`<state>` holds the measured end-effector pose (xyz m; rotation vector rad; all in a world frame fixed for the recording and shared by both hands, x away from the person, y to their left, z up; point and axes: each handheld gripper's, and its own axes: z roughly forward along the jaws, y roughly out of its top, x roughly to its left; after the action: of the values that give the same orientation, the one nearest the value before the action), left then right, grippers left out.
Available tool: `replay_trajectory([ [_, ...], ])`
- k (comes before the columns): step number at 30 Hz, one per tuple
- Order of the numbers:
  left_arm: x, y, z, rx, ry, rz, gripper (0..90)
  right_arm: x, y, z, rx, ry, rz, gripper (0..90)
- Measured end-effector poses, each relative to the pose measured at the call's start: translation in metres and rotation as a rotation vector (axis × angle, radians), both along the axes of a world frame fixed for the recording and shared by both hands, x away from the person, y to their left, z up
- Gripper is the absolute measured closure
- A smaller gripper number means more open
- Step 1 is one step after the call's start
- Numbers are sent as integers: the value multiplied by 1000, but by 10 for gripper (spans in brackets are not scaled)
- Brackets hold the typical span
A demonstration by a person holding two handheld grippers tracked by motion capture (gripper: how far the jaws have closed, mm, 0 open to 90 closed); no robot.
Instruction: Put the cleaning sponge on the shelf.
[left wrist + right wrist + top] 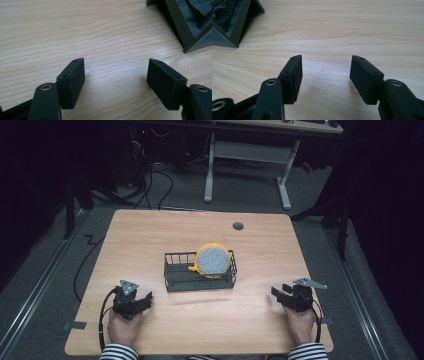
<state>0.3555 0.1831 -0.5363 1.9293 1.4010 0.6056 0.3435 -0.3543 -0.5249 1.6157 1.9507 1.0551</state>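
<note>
A round yellow-rimmed disc with a grey speckled face (213, 259) stands upright in the right half of a black wire basket (176, 268) at the table's middle. My left gripper (145, 298) rests low near the front left of the table, held in a hand, open with bare wood between its jaws (115, 80). My right gripper (279, 293) sits at the front right, also in a hand and open, nothing between its jaws (325, 75). Both point toward the basket, well apart from it. A corner of the basket (186, 32) shows at the left gripper view's upper right.
The wooden table (150, 235) has a small grey grommet (238, 226) near its far edge. Beyond it stand a white desk frame (250, 155) and cables on the floor. The basket's base corner (229, 32) sits at the right gripper view's upper left.
</note>
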Motion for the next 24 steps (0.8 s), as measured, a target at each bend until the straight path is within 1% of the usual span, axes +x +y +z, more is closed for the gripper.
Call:
replay_trajectory([
  [3, 0, 0, 0, 0, -1, 0, 312, 0, 0, -3, -2, -2, -4, 430],
  [5, 0, 0, 0, 0, -2, 2, 313, -1, 1, -4, -19, 7, -9, 418],
  [6, 0, 0, 0, 0, -2, 2, 312, -1, 1, -4, -28, -3, -5, 414],
  [8, 0, 0, 0, 0, -2, 2, 313, -1, 2, -4, -42, -2, -8, 403],
  [10, 0, 0, 0, 0, -2, 2, 312, -1, 4, -4, -71, 1, -6, 386],
  [12, 0, 0, 0, 0, -2, 1, 312, -1, 8, -5, -101, 14, -6, 369],
  [13, 0, 0, 0, -1, -2, 2, 312, -1, 9, -5, -115, 11, -4, 365],
  [14, 0, 0, 0, -1, -2, 2, 312, -1, 11, -5, -142, 9, -2, 364],
  [15, 0, 0, 0, -1, -2, 2, 311, -1, 11, -5, -142, 9, -2, 364],
  [16, 0, 0, 0, -4, -2, 1, 310, -2, 17, -5, -191, 4, -1, 364],
  [18, 0, 0, 0, -5, -2, 1, 310, -2, 17, -5, -197, -1, 2, 362],
  [19, 0, 0, 0, -5, -2, 1, 309, -2, 16, -5, -188, 5, -3, 358],
  [24, 0, 0, 0, -3, -2, 0, 307, -2, 17, -5, -189, 5, -4, 358],
])
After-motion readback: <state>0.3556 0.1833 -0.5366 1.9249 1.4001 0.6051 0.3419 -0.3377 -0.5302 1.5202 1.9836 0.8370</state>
